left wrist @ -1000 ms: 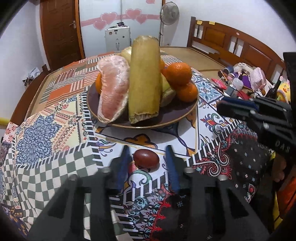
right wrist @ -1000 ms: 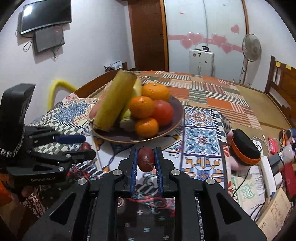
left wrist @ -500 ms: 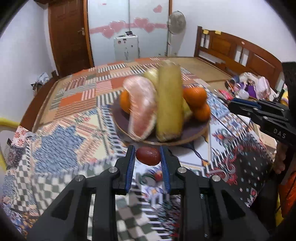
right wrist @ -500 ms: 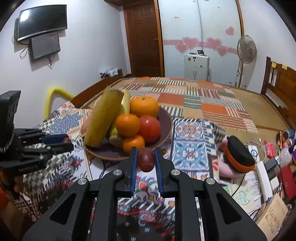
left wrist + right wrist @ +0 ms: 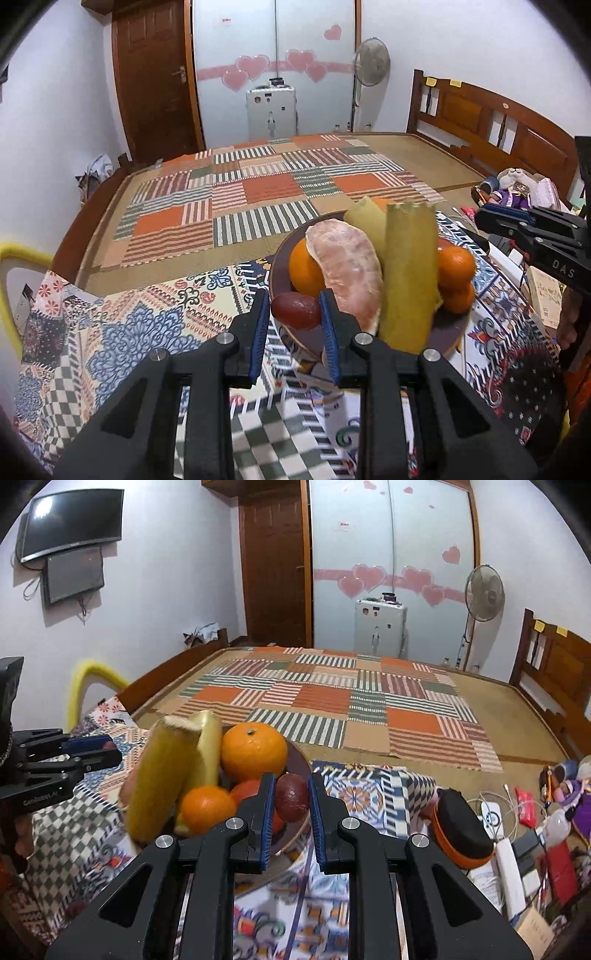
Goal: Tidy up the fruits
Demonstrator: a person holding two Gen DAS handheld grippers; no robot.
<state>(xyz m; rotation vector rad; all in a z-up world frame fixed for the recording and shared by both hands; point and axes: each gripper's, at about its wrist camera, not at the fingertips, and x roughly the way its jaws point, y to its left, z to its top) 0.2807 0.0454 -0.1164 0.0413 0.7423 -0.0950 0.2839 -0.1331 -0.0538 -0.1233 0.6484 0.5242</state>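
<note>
A second ago the left date [image 5: 295,311] lay on the cloth between spread fingers; now it is clamped between them and carried up in front of the plate [image 5: 448,332], and the right date [image 5: 291,798], already gripped then, has come up level with the plate's near rim too; both hands have closed in on the fruit pile. The left gripper [image 5: 293,314] is clenched on its date, blue fingers [image 5: 260,325] pressing either side; the right gripper [image 5: 291,801] is likewise clenched on the other date; the right one shows at the edge of the left view, the left one at the edge of the right view. The plate sits on the patterned counter [image 5: 155,321] and is already heaped: a pomelo segment [image 5: 351,273], a tall yellow stalk [image 5: 408,273] leaning upright, oranges [image 5: 254,751] and a tomato [image 5: 245,791]. My guess is both dates go onto the plate; the risk lies in the crowding; a small round date dropped on the sloping rim could roll off onto the cloth or floor; a finger nudging the stalk could topple it and spill the oranges; two grippers arriving together from either side could also knock each other, so one at a time would be safer.
</note>
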